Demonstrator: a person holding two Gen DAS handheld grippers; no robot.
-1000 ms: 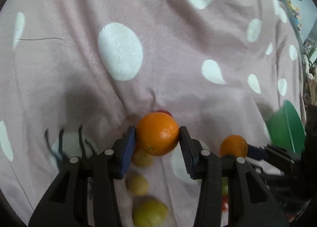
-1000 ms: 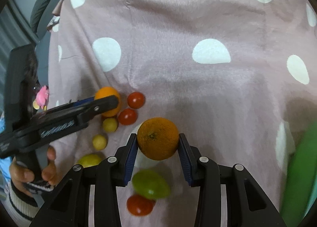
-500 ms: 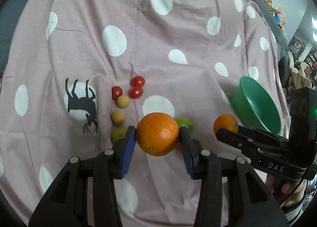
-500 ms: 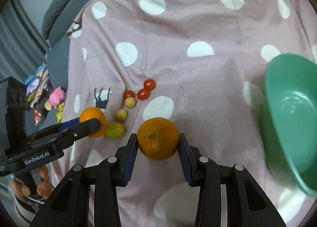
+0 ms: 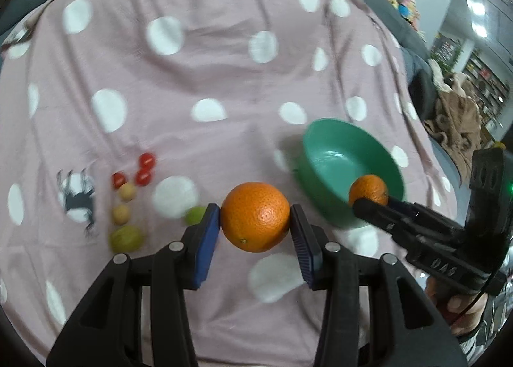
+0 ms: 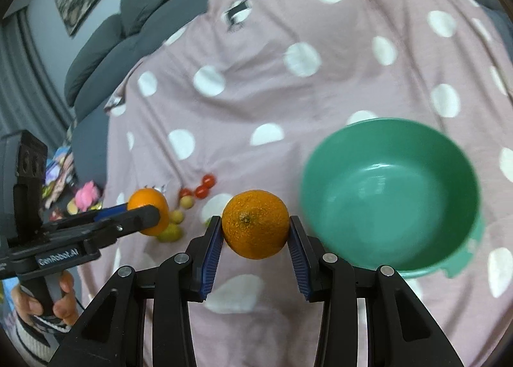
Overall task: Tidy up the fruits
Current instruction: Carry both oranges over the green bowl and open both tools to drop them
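Note:
My left gripper (image 5: pixel 255 221) is shut on an orange (image 5: pixel 255 217) and holds it above the cloth. My right gripper (image 6: pixel 255 226) is shut on a second orange (image 6: pixel 255 220), held in the air left of a green bowl (image 6: pixel 389 197). The left wrist view shows the right gripper's orange (image 5: pixel 368 190) over the near rim of the bowl (image 5: pixel 336 142). Three cherry tomatoes (image 5: pixel 143 168), two small tan fruits (image 5: pixel 123 203) and two green fruits (image 5: pixel 126 237) lie on the cloth at the left.
A pink cloth with white dots (image 5: pixel 208 78) covers the surface. A grey couch (image 6: pixel 105 39) stands behind it. Toys (image 6: pixel 86 193) lie off the cloth's left edge. A brown blanket (image 5: pixel 458 123) lies at the far right.
Both grippers have risen and pulled back with their oranges, so more of the cloth shows. The right gripper's orange has moved over the bowl's rim.

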